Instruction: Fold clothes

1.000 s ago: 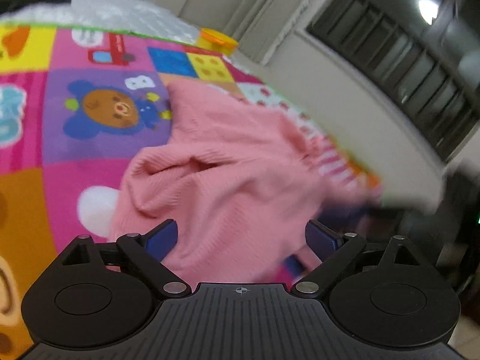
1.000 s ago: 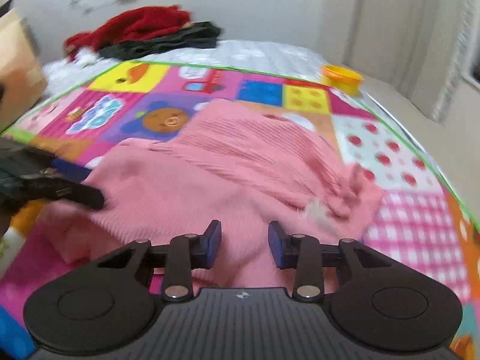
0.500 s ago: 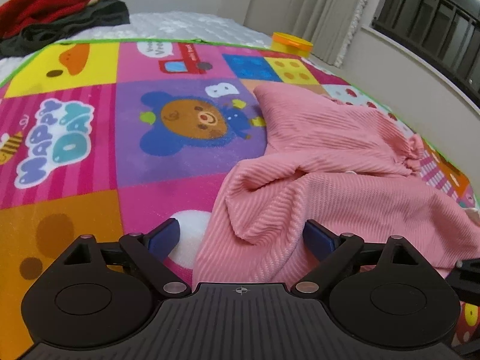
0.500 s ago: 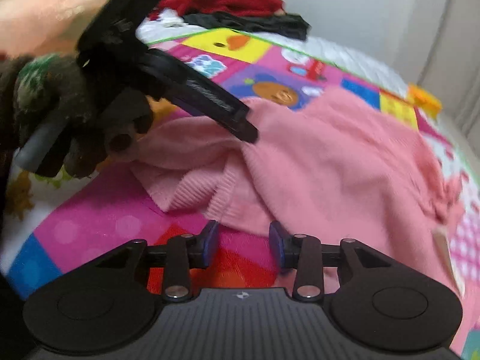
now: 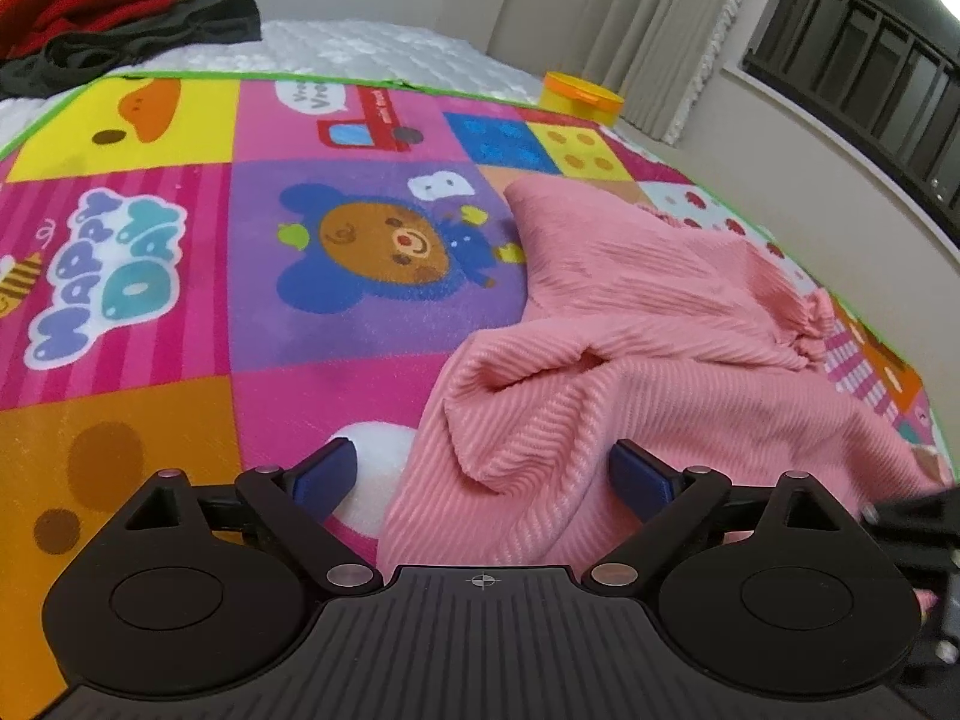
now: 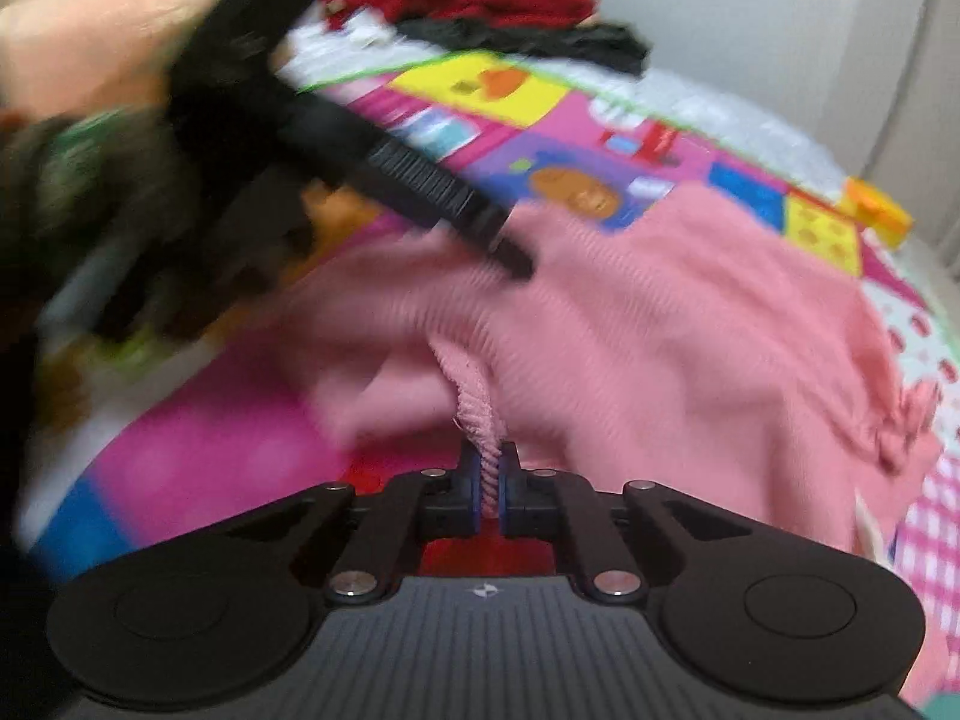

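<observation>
- Step in hand: right tool [image 6: 489,483], its jaws just closed, pinches the near hem of the pink sweater [image 6: 690,324] on the bed's play mat [image 5: 180,276]
- Left tool [image 5: 483,474] stands open astride a sweater fold, gripping nothing
- Next, in judgement: close the left tool, then lift both evenly toward the mat's far edge

On the play mat [image 5: 336,324] the sweater [image 5: 648,360] lies toward four o'clock in the left wrist view, with the bear picture [image 5: 384,246] just beside its edge at nine o'clock of it. Behind the mat, a heap of clothes [image 5: 114,12] sits on the bed cover [image 5: 372,51] at eleven o'clock, and a lidded tub [image 5: 581,97] stands at the mat's far edge toward one o'clock. The left gripper [image 5: 483,474] straddles the sweater's near fold at six o'clock, while the right gripper [image 6: 489,483] meets the sweater's near hem at six o'clock of its own view.
</observation>
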